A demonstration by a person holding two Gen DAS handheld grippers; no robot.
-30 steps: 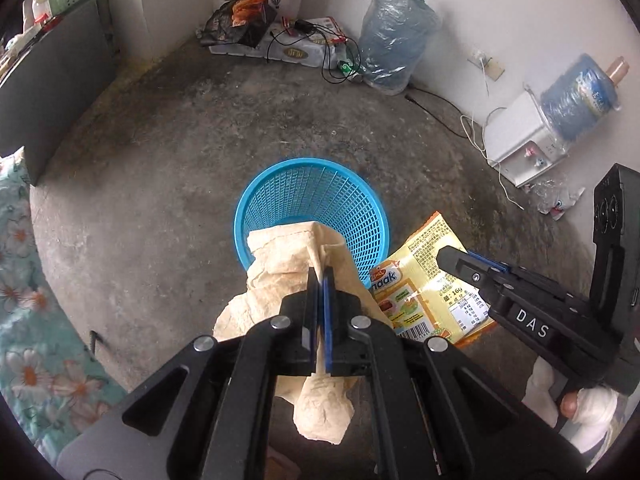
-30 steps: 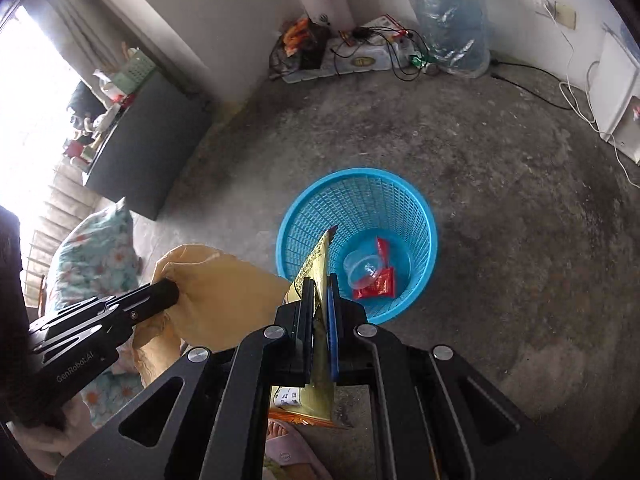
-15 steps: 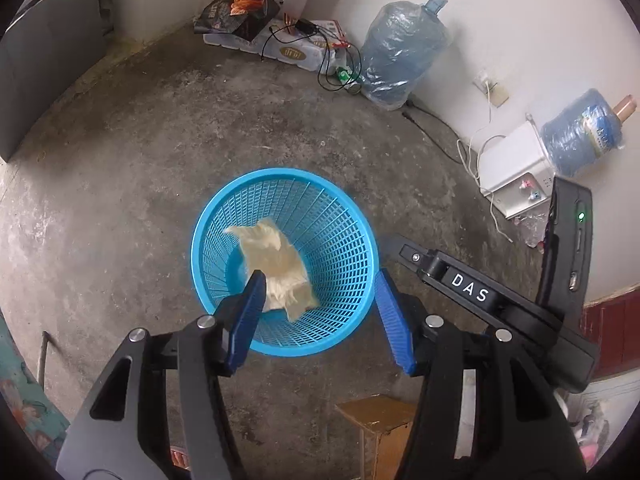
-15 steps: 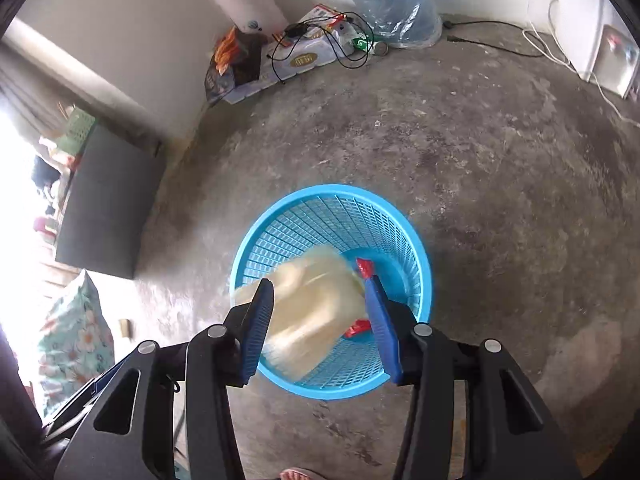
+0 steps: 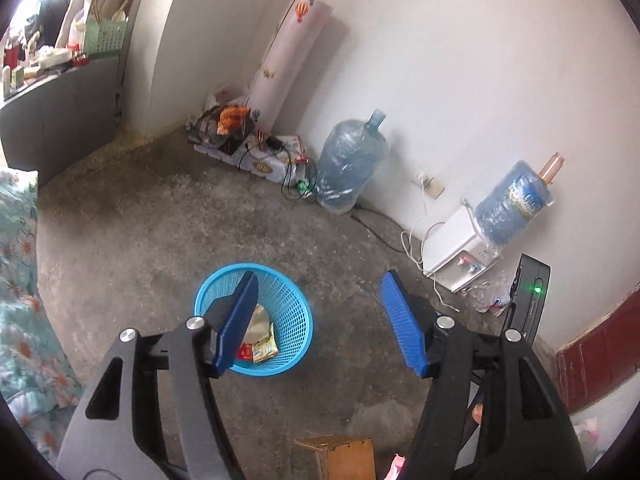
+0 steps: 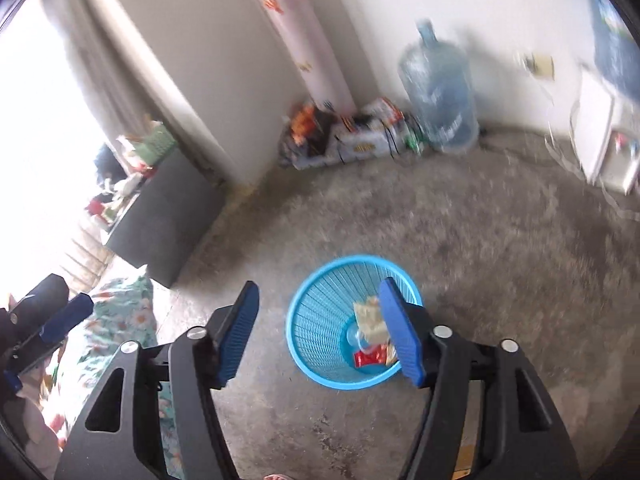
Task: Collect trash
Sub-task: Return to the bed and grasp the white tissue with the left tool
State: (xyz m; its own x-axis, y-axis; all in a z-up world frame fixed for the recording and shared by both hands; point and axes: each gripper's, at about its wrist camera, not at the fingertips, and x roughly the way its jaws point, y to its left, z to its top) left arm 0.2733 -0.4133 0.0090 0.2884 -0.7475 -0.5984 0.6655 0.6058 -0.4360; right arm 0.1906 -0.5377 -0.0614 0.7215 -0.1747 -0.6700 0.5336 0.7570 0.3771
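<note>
A blue mesh basket (image 5: 292, 304) stands on the concrete floor; it also shows in the right wrist view (image 6: 320, 320). Inside lie a yellow snack wrapper (image 5: 262, 334), a red wrapper (image 6: 370, 358) and a clear plastic cup (image 6: 354, 336). My left gripper (image 5: 320, 324) is open and empty, raised above the basket, its left finger in front of it. My right gripper (image 6: 320, 332) is open and empty, high above the basket. The right wrist view is blurred.
Two big water bottles (image 5: 348, 168) and a white dispenser (image 5: 460, 254) stand by the wall, with cables and clutter (image 5: 248, 144) in the corner. A floral cloth (image 5: 20, 280) lies left. A cardboard box (image 5: 340, 456) sits near the bottom.
Both grippers opened and dropped the brown paper and the yellow snack wrapper into the basket, then rose and tilted up, so the basket looks smaller and lower.
</note>
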